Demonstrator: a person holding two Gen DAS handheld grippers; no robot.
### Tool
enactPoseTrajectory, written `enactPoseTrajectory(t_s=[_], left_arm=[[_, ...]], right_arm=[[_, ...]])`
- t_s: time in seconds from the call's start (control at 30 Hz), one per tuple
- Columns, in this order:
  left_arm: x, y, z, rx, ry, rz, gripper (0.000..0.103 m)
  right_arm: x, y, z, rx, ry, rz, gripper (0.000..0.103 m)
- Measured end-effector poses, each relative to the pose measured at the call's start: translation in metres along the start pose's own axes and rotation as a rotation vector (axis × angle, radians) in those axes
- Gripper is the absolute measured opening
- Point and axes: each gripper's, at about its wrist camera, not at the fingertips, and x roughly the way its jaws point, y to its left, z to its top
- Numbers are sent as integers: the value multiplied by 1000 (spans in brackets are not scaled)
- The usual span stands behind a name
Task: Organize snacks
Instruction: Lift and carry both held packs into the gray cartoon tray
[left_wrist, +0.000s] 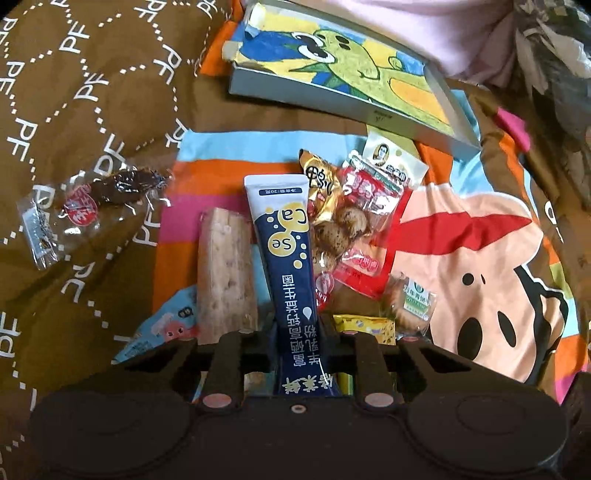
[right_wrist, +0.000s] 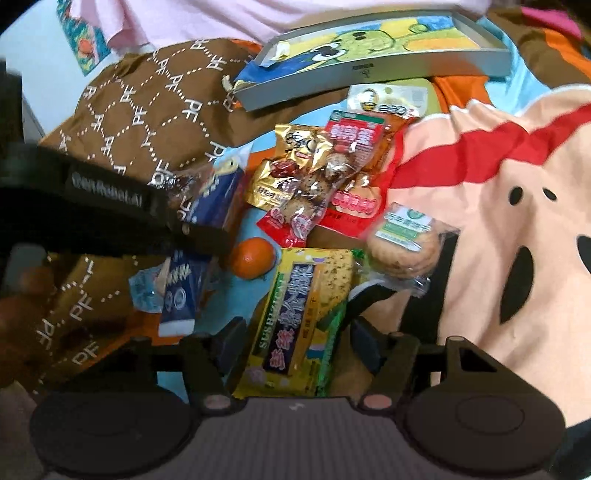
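In the left wrist view, the left gripper (left_wrist: 300, 332) is closed on a dark blue sachet (left_wrist: 286, 251), a long stick pack with "Ca" and "Se" circles. The fingers pinch it at its lower part, so the white end points forward, away from the gripper. I think it is held this way so that it can be carried out of the pile in one piece. Just left of the sachet lies a pale grain bar (left_wrist: 225, 273), touching or almost touching it. To the right and ahead is a heap: a gold packet (left_wrist: 319, 184), a clear bag with speckled eggs (left_wrist: 340, 229) and red packets (left_wrist: 373, 206). Farther ahead stands a shallow grey box (left_wrist: 295, 96) with a cartoon drawing inside, probably the place for the snacks. Far left, apart from the rest, a clear packet with something dark (left_wrist: 92, 195) lies on the brown bedcover (left_wrist: 74, 92).

In the right wrist view, the right gripper (right_wrist: 291, 332) has a yellow-green packet (right_wrist: 295, 321) between its fingers; they seem to close on its sides, and the packet lies along the gripper axis, its far end touching the heap. Just ahead to the left is a small orange (right_wrist: 253, 257), and ahead to the right a wrapped round biscuit (right_wrist: 404, 247). The other gripper with the blue sachet comes in from the left. The egg bag and red packets lie between this gripper and the grey box (right_wrist: 354, 72), so the way forward is crowded.
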Motion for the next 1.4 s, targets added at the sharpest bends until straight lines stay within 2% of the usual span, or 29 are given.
enactPoseTrajectory(t_s=[0.13,0.2,0.27,0.47,0.77,0.9,1.03,1.13,1.33,1.4], left_arm=[[0,2,2,-5,-6,5,22],[2,3,2,-11,-9,3,22],[2,2,3,-13,-15,-1,22],[-3,4,5,-29,-43,-9,22],[-18,3,10,-34,-153,12,22],[-23,0,19,-22,-218,18,22],[-26,-4,49,-54,-307,-34,22],[-27,-4,75,-109,-377,-99,23],[-24,-4,128,-80,-558,-75,23],[-20,2,141,-97,-601,-80,23]], right_arm=[[10,19,-5,-109,-1,-80,64],[12,24,-6,-132,-12,-94,57],[13,26,-6,-148,-15,-100,55],[11,32,-7,-212,-21,-117,51],[3,53,-10,-457,-125,-275,51],[-2,57,-7,-540,-208,-347,51],[-2,59,6,-581,-296,-404,51],[-1,53,27,-567,-366,-434,51],[11,39,79,-553,-483,-459,52],[17,34,103,-539,-526,-459,52]])
